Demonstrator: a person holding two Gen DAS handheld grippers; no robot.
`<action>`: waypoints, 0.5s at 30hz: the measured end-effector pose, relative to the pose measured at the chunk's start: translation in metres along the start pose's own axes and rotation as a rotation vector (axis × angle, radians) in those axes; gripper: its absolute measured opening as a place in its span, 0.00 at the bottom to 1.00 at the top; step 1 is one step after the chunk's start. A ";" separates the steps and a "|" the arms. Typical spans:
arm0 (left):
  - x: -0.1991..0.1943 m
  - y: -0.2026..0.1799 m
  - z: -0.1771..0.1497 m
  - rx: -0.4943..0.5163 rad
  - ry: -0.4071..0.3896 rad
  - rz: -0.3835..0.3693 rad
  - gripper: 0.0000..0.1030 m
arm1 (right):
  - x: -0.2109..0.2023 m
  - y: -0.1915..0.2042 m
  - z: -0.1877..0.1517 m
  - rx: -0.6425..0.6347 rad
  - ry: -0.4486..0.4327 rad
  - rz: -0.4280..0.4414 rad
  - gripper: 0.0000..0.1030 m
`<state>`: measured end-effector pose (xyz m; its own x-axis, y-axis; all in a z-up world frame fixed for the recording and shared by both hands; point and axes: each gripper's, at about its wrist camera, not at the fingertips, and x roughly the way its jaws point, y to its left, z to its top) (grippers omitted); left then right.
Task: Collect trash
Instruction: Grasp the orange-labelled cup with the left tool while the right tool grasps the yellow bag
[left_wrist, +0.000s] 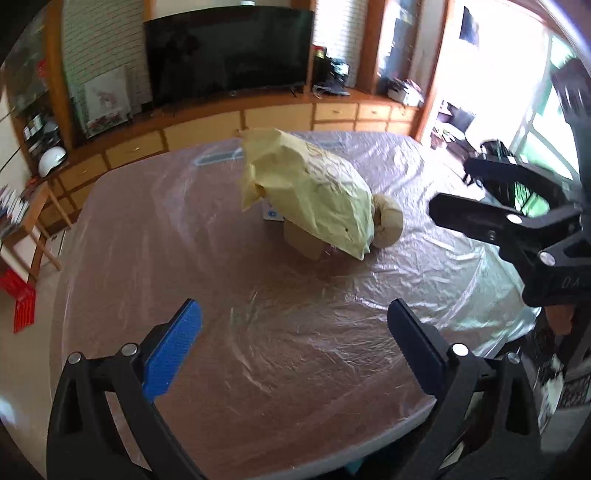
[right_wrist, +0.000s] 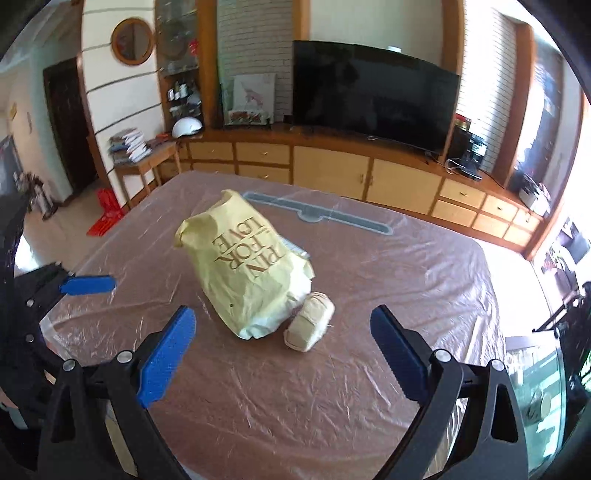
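Observation:
A crumpled pale yellow paper bag (left_wrist: 314, 192) with brown lettering stands in the middle of the plastic-covered table (left_wrist: 258, 350); it also shows in the right wrist view (right_wrist: 251, 273). A rolled beige paper wad (left_wrist: 388, 221) lies against its right side, also in the right wrist view (right_wrist: 310, 326). A small brown box (left_wrist: 303, 240) sits under the bag. My left gripper (left_wrist: 295, 332) is open and empty, near the front edge. My right gripper (right_wrist: 282, 347) is open and empty, just short of the wad. The right gripper shows in the left wrist view (left_wrist: 480, 192), open.
A TV (right_wrist: 373, 99) and wooden drawer cabinets (right_wrist: 332, 170) stand beyond the table's far edge. A grey strip (right_wrist: 317, 212) lies under the plastic sheet at the back. A small side table (right_wrist: 140, 162) with books and a red item (right_wrist: 105, 216) on the floor are at left.

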<state>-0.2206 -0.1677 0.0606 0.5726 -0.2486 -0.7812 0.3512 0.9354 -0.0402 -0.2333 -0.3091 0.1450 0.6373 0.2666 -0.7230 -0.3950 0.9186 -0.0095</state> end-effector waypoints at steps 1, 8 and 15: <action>0.005 0.000 0.001 0.034 0.010 -0.001 0.98 | 0.006 0.005 0.003 -0.033 0.010 0.006 0.91; 0.036 0.005 0.014 0.209 0.070 -0.107 0.98 | 0.043 0.030 0.025 -0.195 0.064 0.024 0.91; 0.054 0.020 0.023 0.232 0.116 -0.166 0.98 | 0.078 0.041 0.044 -0.246 0.112 0.051 0.91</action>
<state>-0.1659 -0.1686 0.0314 0.4092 -0.3503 -0.8425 0.6005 0.7986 -0.0404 -0.1707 -0.2383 0.1184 0.5406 0.2646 -0.7985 -0.5826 0.8026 -0.1285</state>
